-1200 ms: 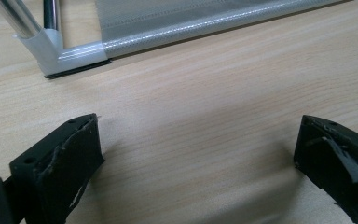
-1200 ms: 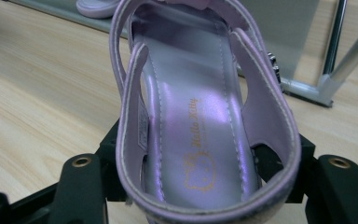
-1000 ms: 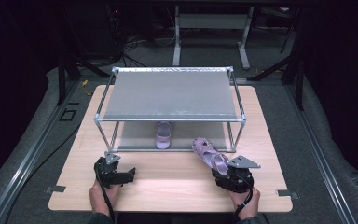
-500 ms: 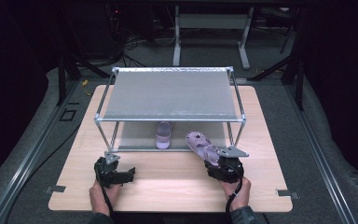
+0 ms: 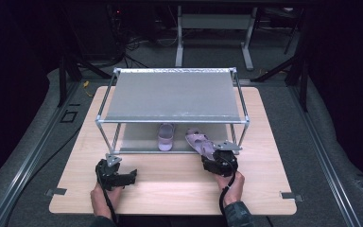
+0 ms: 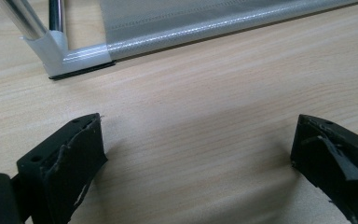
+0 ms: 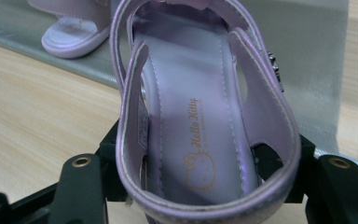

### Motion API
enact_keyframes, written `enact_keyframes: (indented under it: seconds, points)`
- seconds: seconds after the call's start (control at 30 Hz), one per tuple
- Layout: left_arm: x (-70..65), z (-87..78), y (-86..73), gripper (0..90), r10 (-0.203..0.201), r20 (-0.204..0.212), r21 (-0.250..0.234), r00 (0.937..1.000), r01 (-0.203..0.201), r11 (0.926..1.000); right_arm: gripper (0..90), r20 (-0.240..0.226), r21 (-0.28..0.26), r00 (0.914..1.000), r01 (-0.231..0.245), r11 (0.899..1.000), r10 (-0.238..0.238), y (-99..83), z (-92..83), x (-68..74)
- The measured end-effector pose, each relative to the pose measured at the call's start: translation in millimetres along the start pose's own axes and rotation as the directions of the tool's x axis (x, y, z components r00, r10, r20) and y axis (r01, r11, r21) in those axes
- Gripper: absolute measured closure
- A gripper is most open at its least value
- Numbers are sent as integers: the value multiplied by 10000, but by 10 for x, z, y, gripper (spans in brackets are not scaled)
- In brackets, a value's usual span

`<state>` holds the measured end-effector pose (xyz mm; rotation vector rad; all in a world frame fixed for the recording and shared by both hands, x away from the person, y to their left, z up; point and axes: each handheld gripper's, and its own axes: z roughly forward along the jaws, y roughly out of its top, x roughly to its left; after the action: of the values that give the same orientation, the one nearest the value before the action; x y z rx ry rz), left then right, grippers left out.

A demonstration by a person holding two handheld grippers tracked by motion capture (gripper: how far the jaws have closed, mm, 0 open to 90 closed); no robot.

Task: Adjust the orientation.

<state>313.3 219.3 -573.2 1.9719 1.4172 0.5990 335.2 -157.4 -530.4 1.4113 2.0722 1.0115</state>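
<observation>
Lilac sandal (image 7: 205, 126) clamped at its heel between the right gripper's (image 5: 219, 161) fingers (image 7: 81, 186)
Its toe reaches onto the lower shelf (image 5: 137, 142) of the metal rack (image 5: 170, 94), beside a matching sandal (image 5: 165, 137) already lying there; the left gripper (image 5: 116, 174) rests on the wooden table (image 5: 179, 189), fingers (image 6: 70, 163) spread wide with nothing between them

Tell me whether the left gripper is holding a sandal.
No. The left gripper has its jaws spread wide over bare table.
</observation>
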Motion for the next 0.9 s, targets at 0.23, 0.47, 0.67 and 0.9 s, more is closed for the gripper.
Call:
enact_keyframes:
  seconds: [0.23,0.47,0.67,0.9]
  points:
    - [-1,-1,-1,37,29,22,-39,10000,-29,10000,370,-76,78,10000,38,10000,-37,119,130,22]
    - [0,-3,-3,40,-13,12,-51,10000,13,10000,370,-25,134,10000,-57,9999,57,211,229,82]
    - [0,-3,-3,40,-13,11,-51,10000,13,10000,369,103,294,9997,-237,9993,234,284,354,143]
    - [0,-3,-3,41,-10,9,-50,10000,10,10000,369,291,458,9984,-498,9977,485,317,480,173]
